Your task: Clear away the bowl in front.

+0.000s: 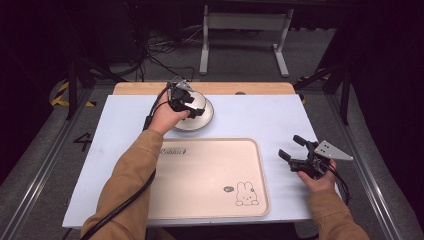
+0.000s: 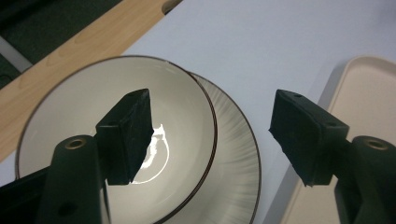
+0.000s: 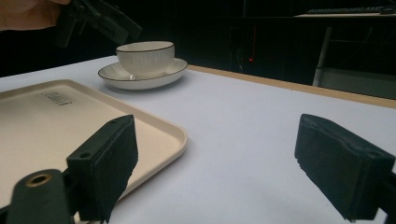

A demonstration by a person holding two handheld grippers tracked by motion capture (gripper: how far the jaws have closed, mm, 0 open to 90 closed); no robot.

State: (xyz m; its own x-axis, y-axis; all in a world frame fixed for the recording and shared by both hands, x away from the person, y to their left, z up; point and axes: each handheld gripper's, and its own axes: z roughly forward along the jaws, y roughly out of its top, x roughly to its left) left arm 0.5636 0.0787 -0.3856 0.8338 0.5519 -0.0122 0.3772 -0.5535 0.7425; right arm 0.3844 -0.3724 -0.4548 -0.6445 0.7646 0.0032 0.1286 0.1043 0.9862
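A cream bowl (image 2: 93, 112) with a thin dark rim stands on a matching saucer (image 2: 236, 158) at the back middle of the white table. My left gripper (image 2: 210, 109) hangs just over it, open. One jaw sits inside the bowl and the other outside, past the saucer's edge, so the bowl's near wall lies between them untouched. From above, the left gripper (image 1: 186, 102) covers much of the bowl (image 1: 201, 102). My right gripper (image 1: 289, 146) rests open at the table's right side, beside the tray, nothing between its jaws (image 3: 217, 135). It faces the bowl (image 3: 144, 58) and saucer (image 3: 140, 77).
A beige tray (image 1: 210, 175) with a rabbit drawing lies at the front middle, bare. A wooden strip (image 1: 215, 88) runs along the table's far edge. Beyond it are floor cables and a white table frame (image 1: 245, 30). White tabletop (image 1: 265, 117) shows right of the saucer.
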